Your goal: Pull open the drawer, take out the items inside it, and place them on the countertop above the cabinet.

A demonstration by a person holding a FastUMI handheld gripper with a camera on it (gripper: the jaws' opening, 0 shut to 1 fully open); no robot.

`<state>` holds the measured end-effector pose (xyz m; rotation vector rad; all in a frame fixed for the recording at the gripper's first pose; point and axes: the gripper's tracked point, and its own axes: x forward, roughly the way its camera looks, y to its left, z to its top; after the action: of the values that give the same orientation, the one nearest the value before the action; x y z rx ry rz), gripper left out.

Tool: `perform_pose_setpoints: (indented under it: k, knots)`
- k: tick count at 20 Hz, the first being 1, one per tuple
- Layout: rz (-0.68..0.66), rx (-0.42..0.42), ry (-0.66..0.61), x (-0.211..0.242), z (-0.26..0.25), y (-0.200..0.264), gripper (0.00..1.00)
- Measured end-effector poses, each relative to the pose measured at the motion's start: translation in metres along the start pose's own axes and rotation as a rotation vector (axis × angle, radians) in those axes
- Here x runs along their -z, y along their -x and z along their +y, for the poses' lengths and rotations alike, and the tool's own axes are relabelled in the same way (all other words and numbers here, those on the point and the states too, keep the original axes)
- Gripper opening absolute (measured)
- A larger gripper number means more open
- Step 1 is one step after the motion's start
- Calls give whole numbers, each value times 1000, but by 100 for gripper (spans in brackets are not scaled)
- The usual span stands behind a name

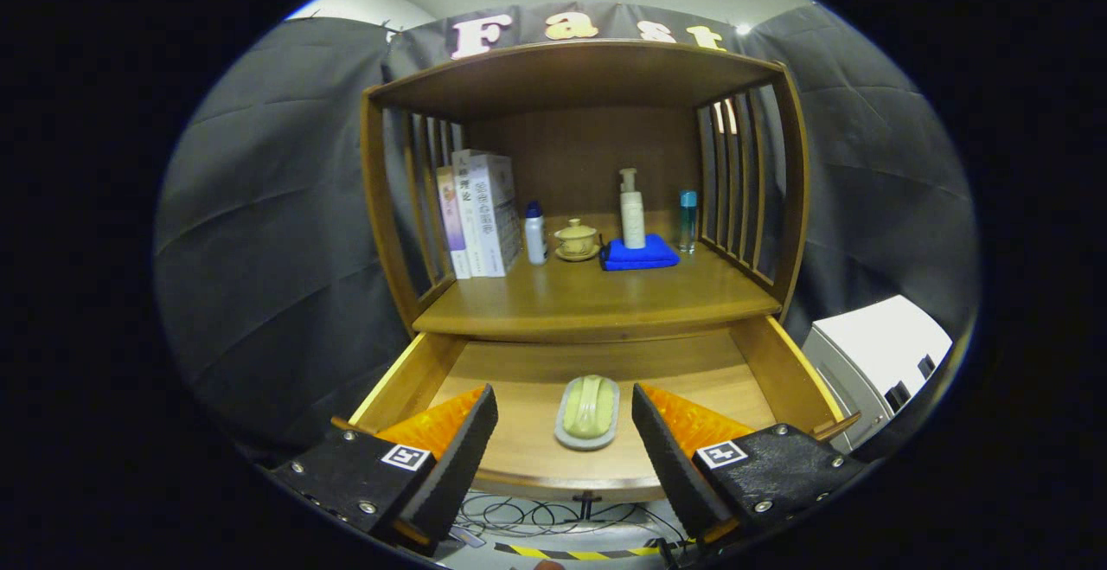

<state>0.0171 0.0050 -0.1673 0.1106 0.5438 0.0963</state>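
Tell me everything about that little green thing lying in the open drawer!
The pale green oblong bar, probably soap, has rounded ends and a groove along its top. It lies flat in a shallow oval grey dish whose rim shows all around it. The dish rests on the wooden floor of the pulled-out drawer, near the front edge, below the cabinet's countertop. The gripper is open, its fingers on either side of the dish, not touching it.
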Motion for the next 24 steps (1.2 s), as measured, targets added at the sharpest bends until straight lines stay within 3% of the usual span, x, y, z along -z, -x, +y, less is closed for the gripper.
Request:
perform_pose_setpoints:
  k: [7, 17, 24]
  knots:
    - [122, 85, -32, -8, -13, -59, 96]
    - [299, 109, -74, 46, -17, -124, 95]
    - [401, 144, 25, 80, -22, -146, 93]
